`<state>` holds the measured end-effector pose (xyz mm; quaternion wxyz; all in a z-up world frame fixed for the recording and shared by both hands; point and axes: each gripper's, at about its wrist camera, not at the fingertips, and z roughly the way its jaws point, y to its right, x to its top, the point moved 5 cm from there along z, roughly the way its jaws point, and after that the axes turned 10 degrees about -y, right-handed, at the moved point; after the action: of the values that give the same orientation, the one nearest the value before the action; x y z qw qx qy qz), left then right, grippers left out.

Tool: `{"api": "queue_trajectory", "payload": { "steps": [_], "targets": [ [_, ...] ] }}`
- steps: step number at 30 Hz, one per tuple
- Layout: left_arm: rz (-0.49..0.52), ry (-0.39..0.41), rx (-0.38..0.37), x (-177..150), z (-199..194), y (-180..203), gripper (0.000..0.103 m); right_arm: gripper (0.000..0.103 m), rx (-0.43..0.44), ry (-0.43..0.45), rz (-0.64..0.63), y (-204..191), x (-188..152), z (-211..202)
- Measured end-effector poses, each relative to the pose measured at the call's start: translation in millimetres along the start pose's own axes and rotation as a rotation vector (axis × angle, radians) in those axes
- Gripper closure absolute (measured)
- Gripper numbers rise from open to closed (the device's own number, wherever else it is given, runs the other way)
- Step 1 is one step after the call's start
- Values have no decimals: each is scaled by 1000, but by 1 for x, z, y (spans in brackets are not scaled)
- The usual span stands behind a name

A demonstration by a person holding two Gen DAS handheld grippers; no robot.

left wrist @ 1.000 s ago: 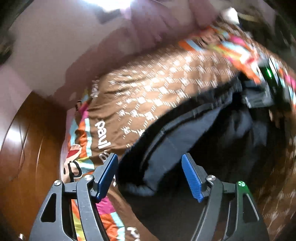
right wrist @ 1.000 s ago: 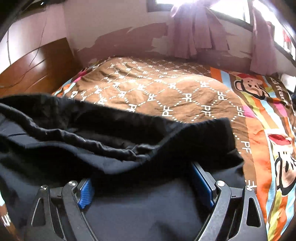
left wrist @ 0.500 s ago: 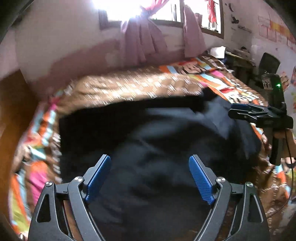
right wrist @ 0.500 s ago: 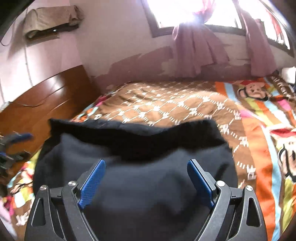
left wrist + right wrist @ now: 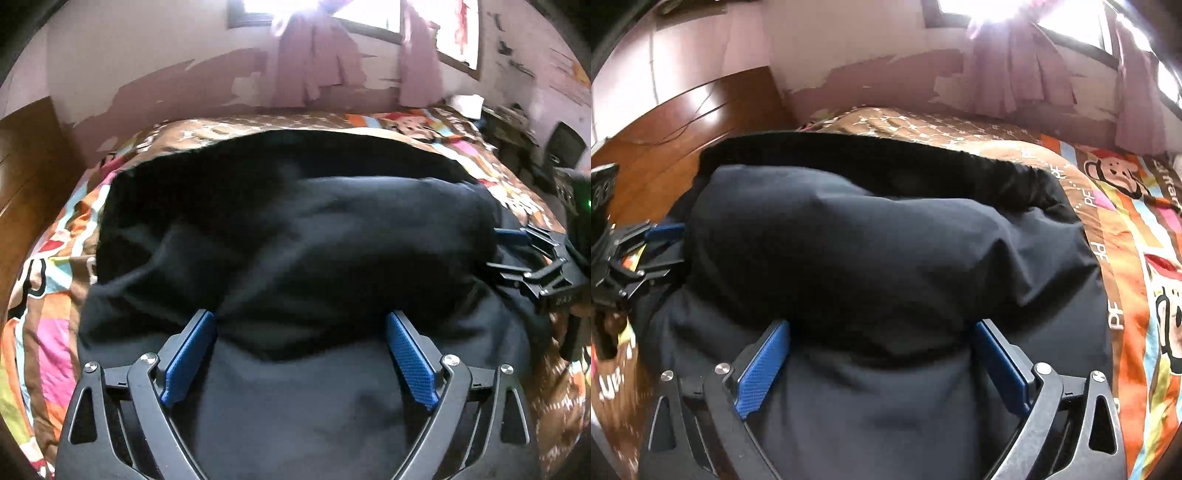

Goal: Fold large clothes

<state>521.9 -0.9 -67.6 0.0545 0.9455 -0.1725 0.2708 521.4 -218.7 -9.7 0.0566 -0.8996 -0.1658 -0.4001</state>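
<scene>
Peeling pink walls, a bright window with mauve curtains [image 5: 314, 70] and a wooden headboard [image 5: 683, 125] framed a bed [image 5: 1126, 236] under a brown and striped cartoon quilt. Across the middle of both frames lay the dark garment [image 5: 295, 236], puffed up in a rounded hump with its far hem along the upper centre.

One second earlier the left view swung blurred over loose, bunched cloth and the right jaws had fabric between them. By this moment both views were square on, and the garment sat as a doubled mound, a near layer lying under a thicker upper one. My reading is that one fold had just been thrown over and let go, so the next job was flattening or a second fold.

The left gripper [image 5: 299, 332] stood wide, its blue pads [image 5: 188, 354] resting on cloth at each side of a fold lip, not pinching it. The right gripper [image 5: 879, 343] was equally wide, pads flanking the mound's near edge.

Each tool showed in the other's view: the right at centre right of the left frame, the left at centre left of the right frame, both at the garment's side edges. Open quilt remained beyond the far hem and along the right of the right frame; the left side was tighter against the headboard.
</scene>
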Motion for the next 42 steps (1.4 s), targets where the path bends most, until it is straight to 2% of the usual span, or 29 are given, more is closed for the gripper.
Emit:
{"api": "queue_trajectory", "payload": {
  "steps": [3, 8, 12, 18, 29, 42],
  "targets": [
    [-48, 0, 29, 15, 10, -15, 12, 0, -3, -51, 10, 6, 19, 19],
    [-136, 5, 76, 30, 22, -40, 3, 0, 2, -48, 30, 21, 46, 39],
    [-223, 17, 36, 40, 25, -60, 3, 0, 28, -70, 63, 33, 71, 60],
    [-396, 17, -19, 46, 31, -100, 3, 0, 8, -95, 70, 37, 100, 91],
    [-445, 58, -46, 29, 27, -101, 2, 0, 52, -49, 95, 39, 93, 103],
    [-439, 45, -44, 27, 29, -99, 1, 0, 55, -36, 99, 38, 92, 104]
  ]
}}
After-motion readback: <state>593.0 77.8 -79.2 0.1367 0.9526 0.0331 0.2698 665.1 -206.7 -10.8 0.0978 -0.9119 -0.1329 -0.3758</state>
